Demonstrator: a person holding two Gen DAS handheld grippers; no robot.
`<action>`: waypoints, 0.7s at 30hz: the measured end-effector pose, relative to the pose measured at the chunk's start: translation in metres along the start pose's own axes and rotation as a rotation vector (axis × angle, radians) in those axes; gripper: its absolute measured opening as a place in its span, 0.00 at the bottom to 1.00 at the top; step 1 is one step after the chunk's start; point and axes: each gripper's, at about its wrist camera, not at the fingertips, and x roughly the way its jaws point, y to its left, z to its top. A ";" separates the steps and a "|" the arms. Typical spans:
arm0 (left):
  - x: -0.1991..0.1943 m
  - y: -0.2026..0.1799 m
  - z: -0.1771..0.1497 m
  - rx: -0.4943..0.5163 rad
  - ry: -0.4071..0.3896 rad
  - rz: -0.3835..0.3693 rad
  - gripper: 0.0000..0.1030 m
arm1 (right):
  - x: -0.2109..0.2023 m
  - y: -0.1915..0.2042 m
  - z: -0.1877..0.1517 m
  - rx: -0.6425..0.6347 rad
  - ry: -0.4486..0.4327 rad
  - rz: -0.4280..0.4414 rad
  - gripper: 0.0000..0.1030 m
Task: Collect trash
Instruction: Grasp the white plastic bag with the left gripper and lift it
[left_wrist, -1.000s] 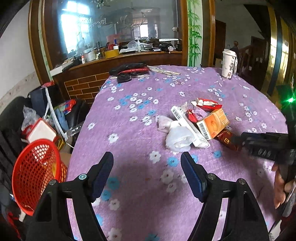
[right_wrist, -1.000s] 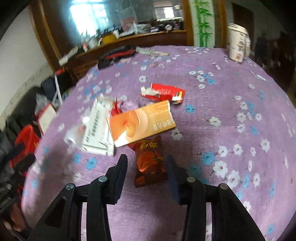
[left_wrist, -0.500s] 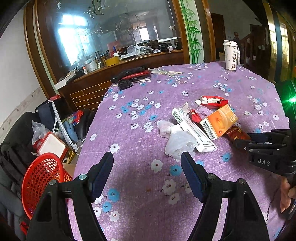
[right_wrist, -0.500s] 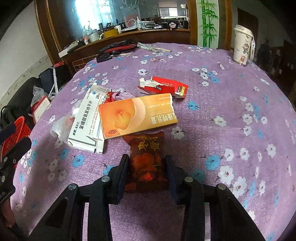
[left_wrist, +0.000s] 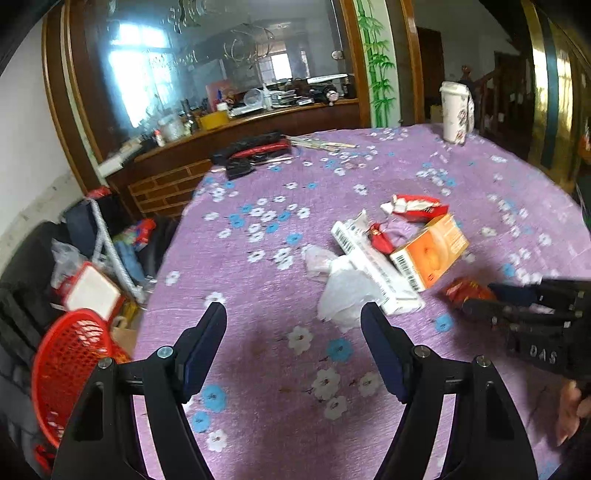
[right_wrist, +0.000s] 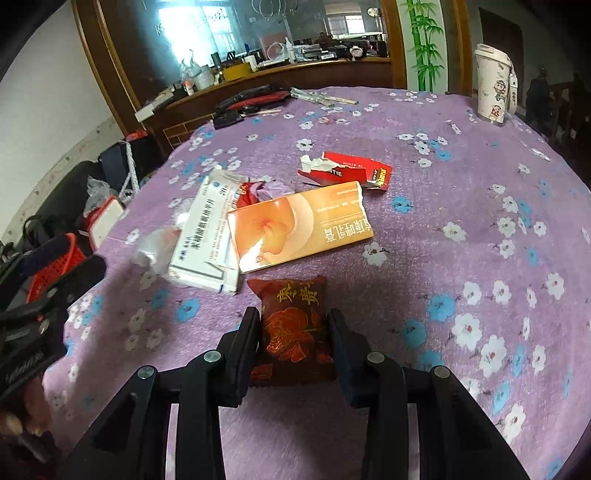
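Note:
My right gripper (right_wrist: 293, 325) is shut on a dark red snack packet (right_wrist: 293, 325) lying on the purple flowered tablecloth; it also shows in the left wrist view (left_wrist: 466, 291). Just beyond lie an orange box (right_wrist: 299, 225), a white medicine box (right_wrist: 208, 240), a torn red carton (right_wrist: 345, 173), a small red wrapper (left_wrist: 380, 238) and crumpled white plastic (left_wrist: 347, 291). My left gripper (left_wrist: 293, 336) is open and empty, above the cloth short of the plastic. A red mesh basket (left_wrist: 68, 365) stands on the floor at the left.
A white patterned cup (right_wrist: 493, 88) stands at the table's far right. Black and red tools (left_wrist: 255, 151) and sticks (left_wrist: 321, 142) lie at the far edge. Bags and a red-rimmed box (left_wrist: 88, 291) crowd the floor left of the table.
My right gripper's jaws have closed in onto the red snack packet. My left gripper has drifted slightly and stays open.

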 end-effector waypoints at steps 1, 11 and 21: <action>0.003 0.004 0.002 -0.020 0.011 -0.020 0.72 | -0.005 0.000 -0.002 0.008 -0.008 0.008 0.39; 0.039 0.006 0.014 -0.125 0.118 -0.198 0.58 | -0.009 -0.007 -0.015 0.037 -0.033 0.028 0.36; 0.093 -0.008 0.018 -0.164 0.200 -0.225 0.56 | -0.004 -0.022 -0.017 0.109 -0.021 0.112 0.36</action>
